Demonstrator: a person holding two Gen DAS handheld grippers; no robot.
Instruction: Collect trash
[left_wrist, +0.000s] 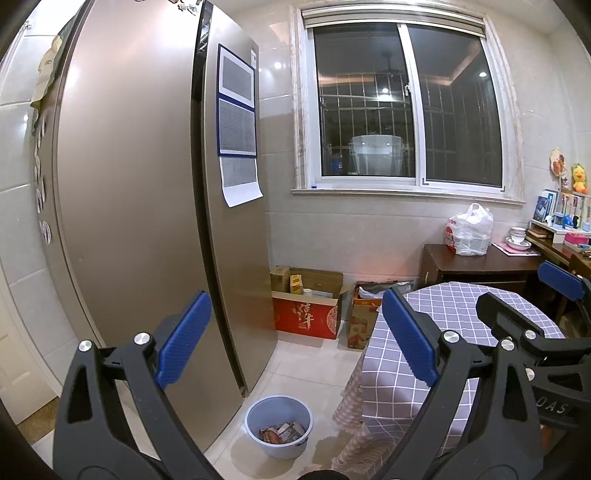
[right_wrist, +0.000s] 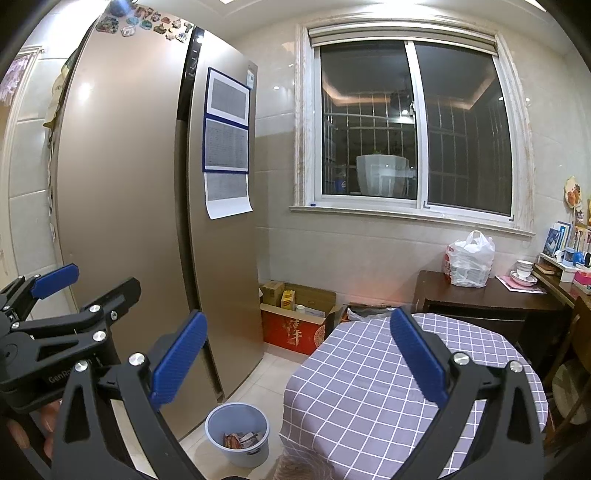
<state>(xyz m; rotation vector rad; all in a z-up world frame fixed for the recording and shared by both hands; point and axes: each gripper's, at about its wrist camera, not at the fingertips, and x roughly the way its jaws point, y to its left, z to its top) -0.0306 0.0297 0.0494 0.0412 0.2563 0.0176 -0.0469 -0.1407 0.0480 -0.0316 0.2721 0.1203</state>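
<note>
Right wrist view: we hold both tongs, right (right_wrist: 295, 354) and left (left_wrist: 295, 339), spread and empty. The round blue plastic bin (right_wrist: 238, 432) holds light, crinkly wrappers (right_wrist: 242, 439); we should pinch gently at an edge.

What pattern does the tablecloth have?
The tablecloth is lavender with a white grid check, clearest in the right wrist view.

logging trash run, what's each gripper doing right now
left gripper: tongs open, holding nothing
right gripper: tongs open, holding nothing
</note>
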